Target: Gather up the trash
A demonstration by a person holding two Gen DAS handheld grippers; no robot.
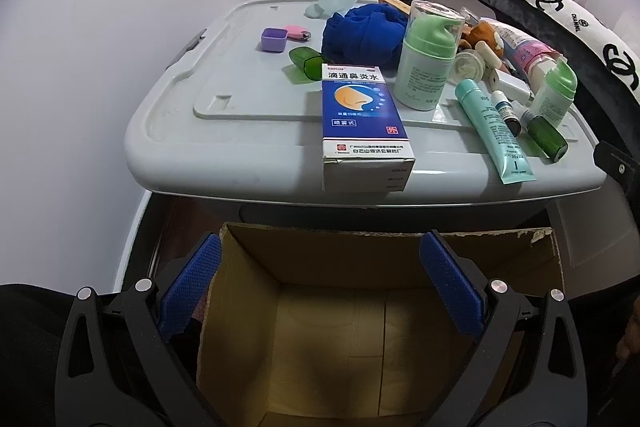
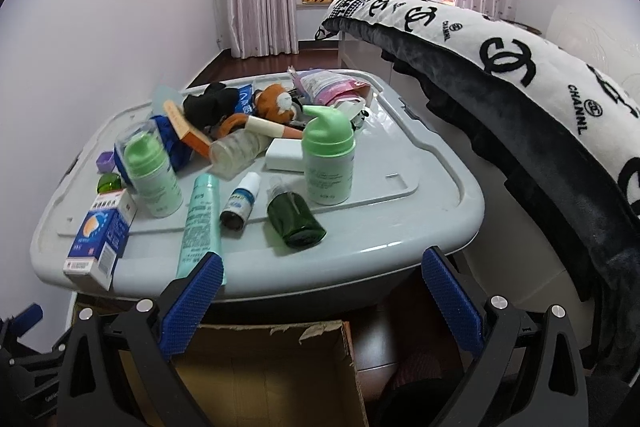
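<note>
A grey bin lid (image 1: 240, 131) (image 2: 380, 227) carries clutter: a blue-and-white medicine box (image 1: 362, 123) (image 2: 100, 231) at its front edge, two green pump bottles (image 1: 428, 55) (image 2: 328, 155), a teal tube (image 1: 492, 131) (image 2: 202, 223), a small dropper bottle (image 2: 240, 203) and a dark green bottle (image 2: 294, 219). An open cardboard box (image 1: 332, 327) (image 2: 272, 375) stands on the floor in front. My left gripper (image 1: 320, 291) is open and empty above the box. My right gripper (image 2: 322, 303) is open and empty at the lid's front edge.
A blue cloth (image 1: 360, 35), a purple cup (image 1: 274, 39), a plush toy (image 2: 276, 103) and packets lie further back on the lid. A bed with a black-and-white blanket (image 2: 520, 67) runs along the right. A wall is on the left.
</note>
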